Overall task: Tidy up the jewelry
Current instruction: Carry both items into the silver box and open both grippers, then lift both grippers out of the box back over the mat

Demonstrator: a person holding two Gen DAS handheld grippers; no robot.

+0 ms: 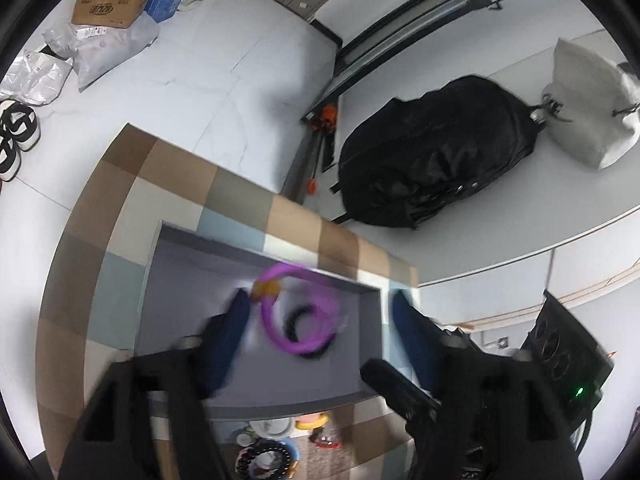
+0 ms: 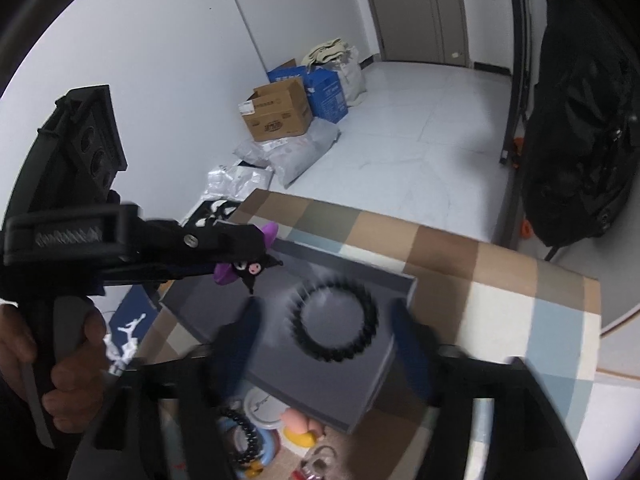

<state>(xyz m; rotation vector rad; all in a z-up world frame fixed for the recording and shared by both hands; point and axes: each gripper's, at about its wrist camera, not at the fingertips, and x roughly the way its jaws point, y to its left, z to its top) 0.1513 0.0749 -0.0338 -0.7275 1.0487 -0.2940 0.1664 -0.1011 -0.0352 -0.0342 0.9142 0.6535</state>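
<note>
A grey tray [image 1: 176, 280] lies on the checked tablecloth. In the left wrist view a purple coil bracelet [image 1: 298, 316] is blurred in mid-air over the tray, between the spread fingers of my open left gripper [image 1: 320, 320]. A black beaded bracelet [image 2: 334, 318] lies in the tray [image 2: 380, 384]. My right gripper [image 2: 324, 328] is open above it, fingers either side. In the right wrist view the left gripper [image 2: 256, 256] has the purple piece with a black cartoon charm [image 2: 250, 268] at its tip.
Loose jewelry and small trinkets [image 1: 276, 444] lie near the tray's front edge, also in the right wrist view [image 2: 256, 440]. A black backpack [image 1: 436, 156] and a white bag [image 1: 592, 108] sit on the floor beyond. Cardboard boxes [image 2: 280, 110] and parcels stand by the wall.
</note>
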